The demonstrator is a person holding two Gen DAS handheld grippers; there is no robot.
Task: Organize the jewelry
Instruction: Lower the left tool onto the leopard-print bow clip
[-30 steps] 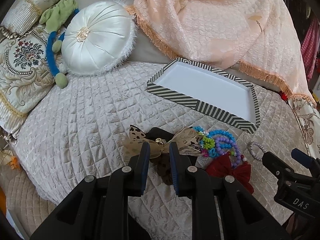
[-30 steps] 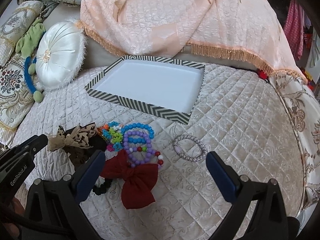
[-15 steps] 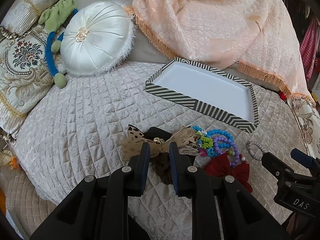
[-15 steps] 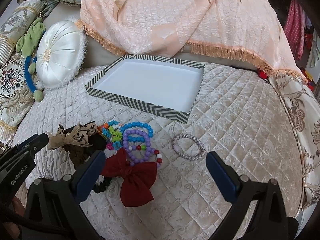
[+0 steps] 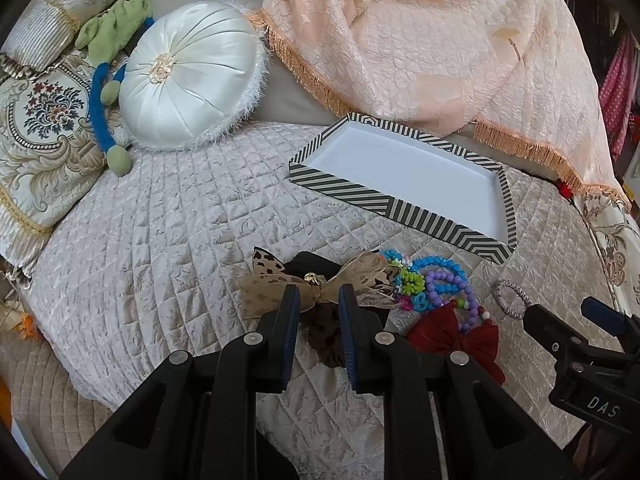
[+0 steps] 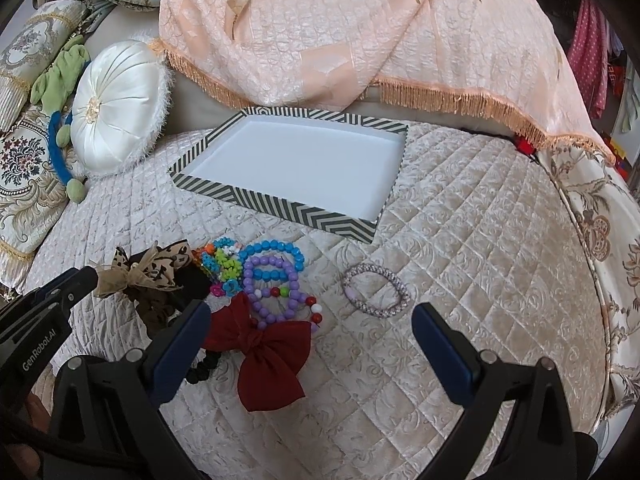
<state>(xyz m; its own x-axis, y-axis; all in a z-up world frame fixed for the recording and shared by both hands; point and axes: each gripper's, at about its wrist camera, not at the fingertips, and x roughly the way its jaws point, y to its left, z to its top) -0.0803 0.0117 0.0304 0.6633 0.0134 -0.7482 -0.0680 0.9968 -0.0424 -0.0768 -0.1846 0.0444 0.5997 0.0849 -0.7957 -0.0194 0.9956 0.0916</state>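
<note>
A striped tray [image 5: 400, 205] [image 6: 280, 209] with a white, bare floor lies at the back of the quilted bed. In front of it lies a heap: a gold patterned bow [image 5: 360, 276] [image 6: 160, 268] on a brown scrunchie [image 6: 152, 308], bright beaded bracelets [image 5: 440, 280] [image 6: 272, 268], a red bow [image 5: 460, 340] [image 6: 272, 352] and a silver bracelet [image 5: 512, 300] [image 6: 376, 288]. My left gripper [image 5: 316, 292] [image 6: 76, 280] hovers shut over the gold bow, gripping nothing. My right gripper [image 6: 312, 312] [image 5: 568, 316] stands wide open above the red bow and purple beads.
A round white cushion [image 5: 188, 80] and a green and blue plush toy [image 5: 112, 40] lie at the back left beside patterned pillows. A peach fringed blanket [image 6: 360, 40] hangs behind the tray. The quilt [image 6: 480, 240] right of the silver bracelet is bare up to the bed's edge.
</note>
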